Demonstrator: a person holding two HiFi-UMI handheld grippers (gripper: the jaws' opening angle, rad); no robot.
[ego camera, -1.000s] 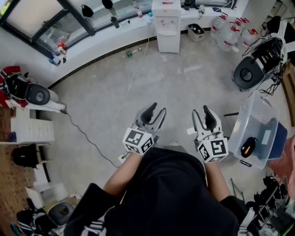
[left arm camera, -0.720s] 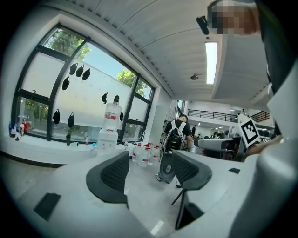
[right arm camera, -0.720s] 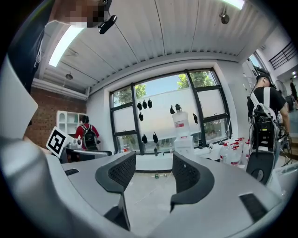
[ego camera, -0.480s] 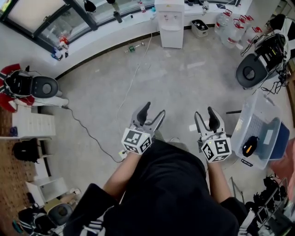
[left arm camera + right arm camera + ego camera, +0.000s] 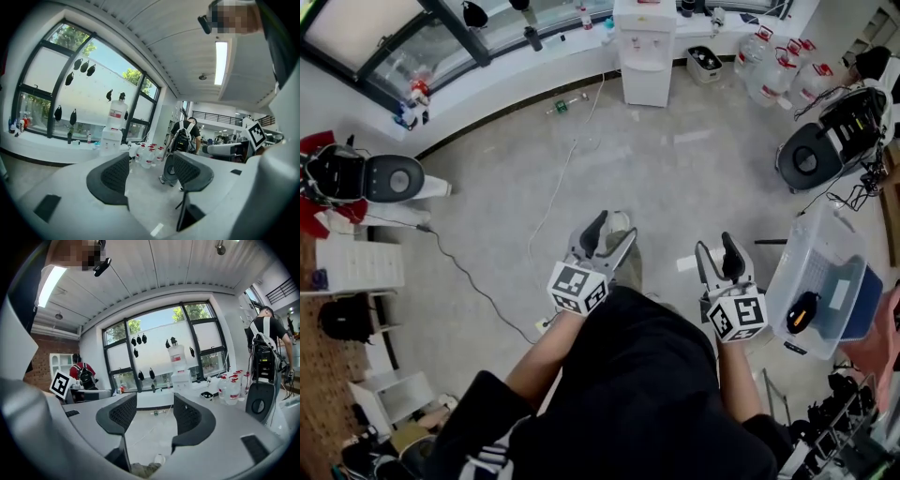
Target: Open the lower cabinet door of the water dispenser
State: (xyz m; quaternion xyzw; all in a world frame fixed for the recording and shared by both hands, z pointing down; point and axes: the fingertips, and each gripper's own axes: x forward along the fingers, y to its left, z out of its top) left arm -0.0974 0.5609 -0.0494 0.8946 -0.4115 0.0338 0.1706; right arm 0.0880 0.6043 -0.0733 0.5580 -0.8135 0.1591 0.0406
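Note:
The white water dispenser [image 5: 645, 52] stands against the far curved wall, with its lower cabinet door [image 5: 646, 86] closed. It also shows small and distant in the left gripper view [image 5: 111, 137] and the right gripper view [image 5: 180, 370]. Both grippers hang close to the person's body, far from the dispenser. My left gripper [image 5: 612, 232] is open with nothing between its pads [image 5: 115, 176]. My right gripper [image 5: 716, 247] is open too, with its ribbed pads [image 5: 123, 412] apart and empty.
Several water jugs [image 5: 773, 61] and a black crate [image 5: 705, 61] sit right of the dispenser. A cable [image 5: 562, 178] runs across the concrete floor. A clear plastic bin [image 5: 820, 281] stands at the right, a wheeled machine [image 5: 825, 141] behind it. A person with a backpack [image 5: 185, 136] stands by it.
Both grippers have sunk lower and drawn nearer the body. The view has shifted a little, and a shoe now shows by the left gripper.

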